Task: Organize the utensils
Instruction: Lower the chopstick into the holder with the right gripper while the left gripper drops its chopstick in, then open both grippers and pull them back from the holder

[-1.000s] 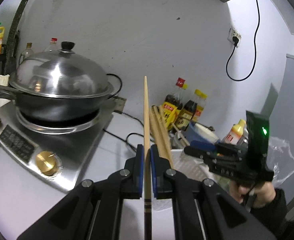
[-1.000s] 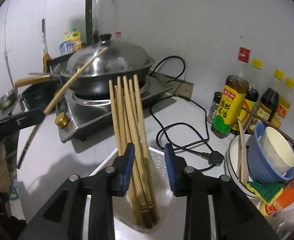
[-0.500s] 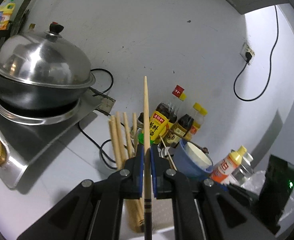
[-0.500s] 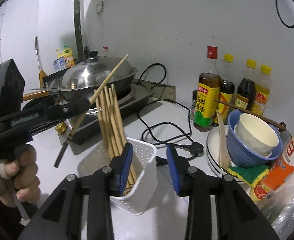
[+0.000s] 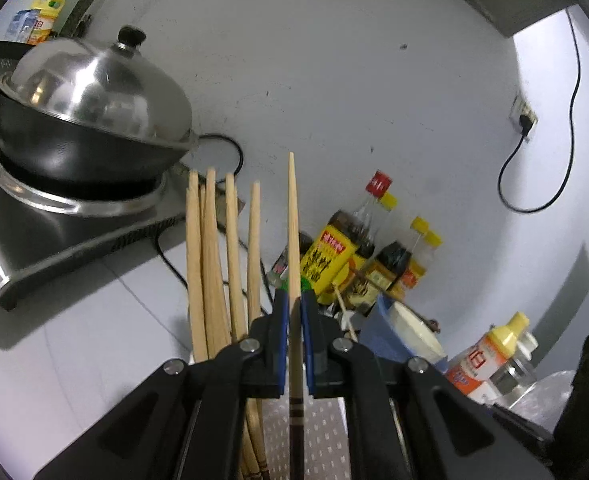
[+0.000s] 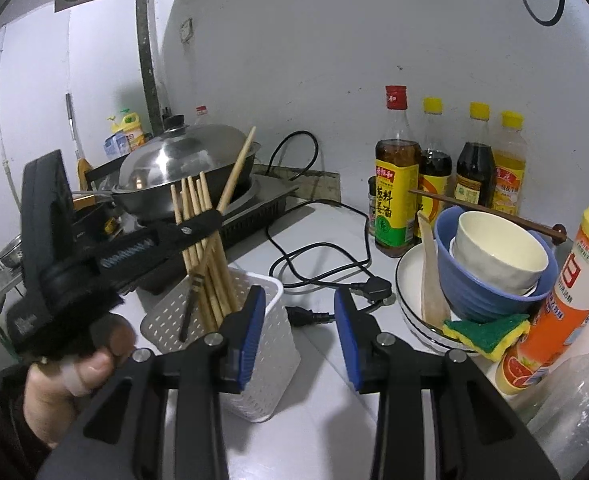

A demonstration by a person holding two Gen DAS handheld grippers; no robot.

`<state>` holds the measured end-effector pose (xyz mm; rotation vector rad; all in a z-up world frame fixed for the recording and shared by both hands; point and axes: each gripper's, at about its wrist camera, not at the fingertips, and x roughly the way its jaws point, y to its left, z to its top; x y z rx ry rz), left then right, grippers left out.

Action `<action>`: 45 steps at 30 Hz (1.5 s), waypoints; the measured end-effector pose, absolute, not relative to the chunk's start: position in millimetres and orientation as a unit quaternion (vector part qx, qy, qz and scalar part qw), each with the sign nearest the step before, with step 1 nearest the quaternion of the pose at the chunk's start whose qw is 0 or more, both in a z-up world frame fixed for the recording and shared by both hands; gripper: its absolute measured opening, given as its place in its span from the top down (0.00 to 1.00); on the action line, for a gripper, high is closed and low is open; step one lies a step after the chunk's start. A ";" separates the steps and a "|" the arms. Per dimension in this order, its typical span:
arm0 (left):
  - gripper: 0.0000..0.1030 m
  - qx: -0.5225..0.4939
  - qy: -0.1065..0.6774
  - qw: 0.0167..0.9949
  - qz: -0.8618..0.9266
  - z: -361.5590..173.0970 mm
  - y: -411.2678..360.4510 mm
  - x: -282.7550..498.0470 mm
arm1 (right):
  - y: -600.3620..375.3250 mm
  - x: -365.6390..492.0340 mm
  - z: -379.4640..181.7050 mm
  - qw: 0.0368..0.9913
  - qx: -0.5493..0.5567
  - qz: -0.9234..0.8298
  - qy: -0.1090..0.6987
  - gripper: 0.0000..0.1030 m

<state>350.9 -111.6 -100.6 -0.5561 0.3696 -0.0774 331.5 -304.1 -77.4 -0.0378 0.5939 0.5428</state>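
My left gripper (image 5: 293, 312) is shut on a single wooden chopstick (image 5: 293, 216) with a dark banded end. In the right wrist view the left gripper (image 6: 210, 216) holds that chopstick (image 6: 236, 172) slanted, with its dark end down inside the white perforated holder (image 6: 266, 344). Several other chopsticks (image 6: 198, 240) stand in the holder and also show in the left wrist view (image 5: 210, 264). My right gripper (image 6: 299, 336) is open and empty, just right of the holder's front corner.
A lidded wok (image 6: 186, 164) sits on a steel cooktop at the left. A black power cord (image 6: 314, 256) lies on the counter. Sauce bottles (image 6: 396, 184) line the wall. A plate with a blue bowl, a cup and a sponge (image 6: 486, 332) stands at the right.
My left gripper has carried the chopstick over to the holder and lowered its dark end inside. My right gripper has drawn back and right, away from the holder, and stays open.
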 end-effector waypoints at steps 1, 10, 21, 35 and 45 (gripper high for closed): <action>0.94 -0.269 0.185 0.944 -0.035 -102.2 -113.4 352.0 | -304.3 331.2 -78.0 0.919 -0.016 0.268 0.289 0.67; 0.94 -0.239 0.204 0.949 -0.026 -111.5 -127.3 355.4 | -310.1 332.8 -81.5 0.919 -0.002 0.269 0.288 0.67; 0.94 -0.208 0.249 0.945 -0.044 -108.6 -134.3 345.4 | -309.8 331.4 -81.9 0.920 -0.001 0.265 0.288 0.63; 0.66 -0.197 0.251 0.945 -0.064 -90.7 -117.8 305.7 | -309.4 318.9 -73.8 0.926 -0.004 0.240 0.292 0.63; 0.60 -0.152 0.249 0.955 -0.052 -85.5 -99.9 268.2 | -297.5 293.4 -74.4 0.926 -0.010 0.221 0.305 0.57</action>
